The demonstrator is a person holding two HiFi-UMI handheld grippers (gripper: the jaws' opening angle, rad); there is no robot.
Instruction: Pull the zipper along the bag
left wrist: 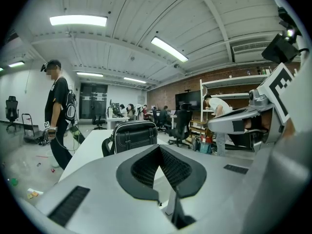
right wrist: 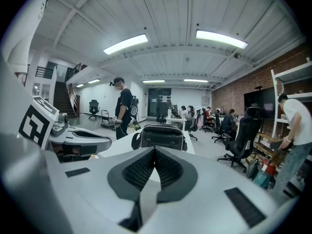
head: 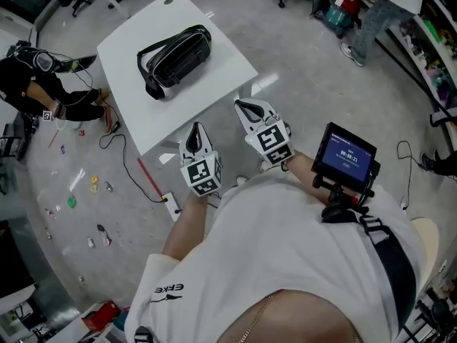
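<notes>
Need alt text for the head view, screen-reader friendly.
Seen from above, a black bag lies on a white table, with nothing touching it. The wearer holds the left tool and right tool by the table's near edge, clear of the bag, both with jaws together and empty. A small lit screen sits at the wearer's right side.

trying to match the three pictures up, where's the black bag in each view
Head view: the black bag lies upper left of centre, on the white table.
Left gripper view: the bag sits near centre, just above the closed jaws.
Right gripper view: the bag sits at centre, just above the closed jaws.
Shared landmark: the white table under it, also seen at and.
</notes>
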